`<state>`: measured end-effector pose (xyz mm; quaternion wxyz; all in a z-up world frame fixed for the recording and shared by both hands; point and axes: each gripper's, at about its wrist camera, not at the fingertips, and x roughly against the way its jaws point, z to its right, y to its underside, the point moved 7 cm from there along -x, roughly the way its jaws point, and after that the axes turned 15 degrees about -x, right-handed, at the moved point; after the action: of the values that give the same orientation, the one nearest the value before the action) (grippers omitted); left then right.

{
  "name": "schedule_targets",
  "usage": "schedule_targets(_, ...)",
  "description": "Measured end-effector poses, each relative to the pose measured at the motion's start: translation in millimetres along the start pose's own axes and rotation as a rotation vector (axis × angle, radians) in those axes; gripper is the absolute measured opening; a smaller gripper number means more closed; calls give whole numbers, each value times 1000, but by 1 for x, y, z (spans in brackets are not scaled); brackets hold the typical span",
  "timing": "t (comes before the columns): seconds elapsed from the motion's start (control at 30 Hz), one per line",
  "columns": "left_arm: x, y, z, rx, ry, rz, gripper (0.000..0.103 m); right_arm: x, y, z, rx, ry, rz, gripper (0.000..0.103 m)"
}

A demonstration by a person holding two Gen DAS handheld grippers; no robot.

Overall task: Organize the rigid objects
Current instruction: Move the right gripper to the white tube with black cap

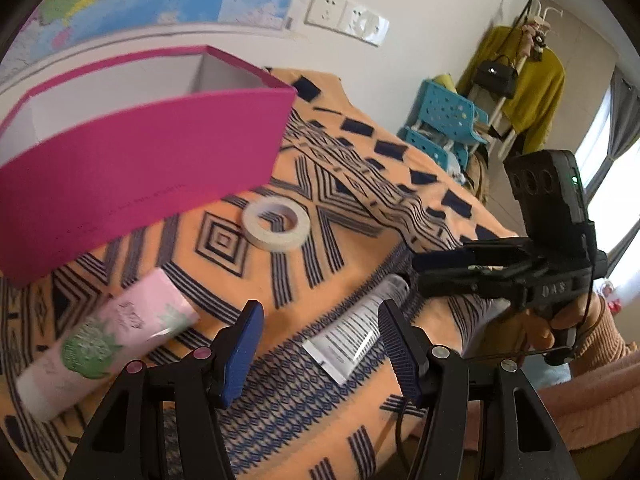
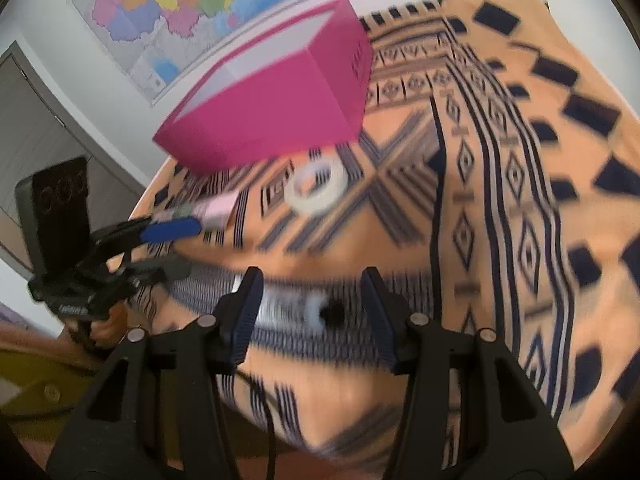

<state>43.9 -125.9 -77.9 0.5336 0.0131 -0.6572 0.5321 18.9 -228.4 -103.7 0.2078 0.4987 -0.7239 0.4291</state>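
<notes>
Blue ribbed fingers (image 1: 244, 344) of the left gripper (image 1: 320, 350) fill the bottom of the left wrist view, standing apart with nothing between them, hovering over a patterned orange cloth (image 1: 280, 412) that covers the worktop. At far left on the cloth lies a pink tube (image 1: 108, 340) with a green cactus picture and cursive writing too blurred to read. Behind it stands an open magenta box (image 1: 140, 160) with a white inside; a line of small print runs along its front wall, unreadable. Right of the box, a tape roll (image 1: 276, 222) lies flat. Further right, a white tube (image 1: 356, 336) with rows of black print, too small to read, lies just beyond the gap of the fingers. At far right a hand (image 1: 560, 320) holds the right gripper (image 1: 432, 270), whose body bears the letters "DAS"; its fingers sit apart above the white tube's clear cap.

From the right wrist view, blurred, those fingers (image 2: 376, 312) are open and empty, with the white tube (image 2: 296, 310) lying on the cloth between them.
</notes>
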Motion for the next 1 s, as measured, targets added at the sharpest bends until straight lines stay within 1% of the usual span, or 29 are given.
schedule_targets(0.07, -5, 3, 4, 0, 18, -16, 60, -1, 9, 0, 10, 3, -23, 54)
schedule_targets(0.1, -8, 4, 5, -1, 21, -24, 59, -3, 13, -1, 12, -4, -35, 52)
schedule_targets(0.17, -13, 7, 7, -8, 19, -43, 59, -10, 20, -5, 31, -14, -71, 45)
schedule_targets(0.23, -17, 8, 8, -9, 15, -55, 59, -16, 20, -7, 25, -24, -75, 45)
schedule_targets(0.37, -17, 13, 6, 3, 4, -67, 59, -30, 11, -11, -8, -56, -52, 44)
schedule_targets(0.57, -17, 17, 4, 11, 2, -79, 59, -47, -3, -24, -18, -63, -26, 44)
schedule_targets(0.7, -18, 16, 8, 0, 8, -83, 59, -49, -8, -25, 1, -27, -7, 44)
schedule_targets(0.77, -20, 16, 12, -25, 16, -92, 59, -46, -12, -21, -1, -10, 6, 44)
schedule_targets(0.9, -22, 17, 18, -62, 11, -109, 59, -42, -20, -17, -4, -2, 30, 44)
schedule_targets(1.0, -24, 18, 19, -67, 7, -120, 59, -45, -24, -20, 15, -2, 28, 44)
